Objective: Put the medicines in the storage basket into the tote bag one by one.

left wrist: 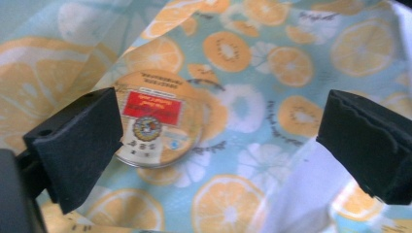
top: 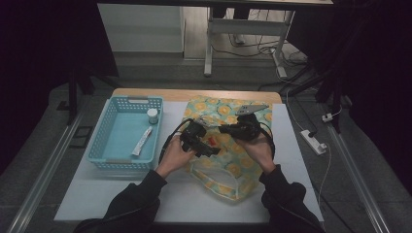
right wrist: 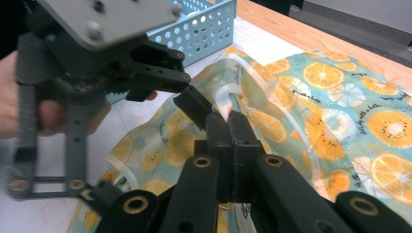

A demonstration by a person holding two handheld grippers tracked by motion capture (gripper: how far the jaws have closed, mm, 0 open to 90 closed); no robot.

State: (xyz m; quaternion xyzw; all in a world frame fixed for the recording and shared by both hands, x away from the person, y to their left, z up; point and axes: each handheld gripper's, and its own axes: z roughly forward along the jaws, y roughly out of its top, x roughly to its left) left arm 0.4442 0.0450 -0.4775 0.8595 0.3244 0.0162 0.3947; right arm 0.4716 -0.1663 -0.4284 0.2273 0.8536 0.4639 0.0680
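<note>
A person at a white table (top: pixel 286 160) works 2 hand-held grippers over a fruit-print bag (top: pixel 228 170) patterned with orange slices. The left gripper (top: pixel 206 145) hovers above the bag's mouth with its 2 black jaws spread wide and nothing between them; in the left gripper view, a round tin (left wrist: pixel 158 119) with a red label lies below, inside the bag, clear of both pads. No earlier frame accompanies this moment.

The right gripper (right wrist: pixel 228 121) has its jaws pressed together on the bag's clear plastic handle (right wrist: pixel 233 94), pinching it at the rim and holding that edge of the bag up off the table. The 2 grippers sit close together, the left just beside the right's closed tips.

To the left, a blue basket (top: pixel 109 121) holds a small jar (top: pixel 152 115) and a tube (top: pixel 142 141).
</note>
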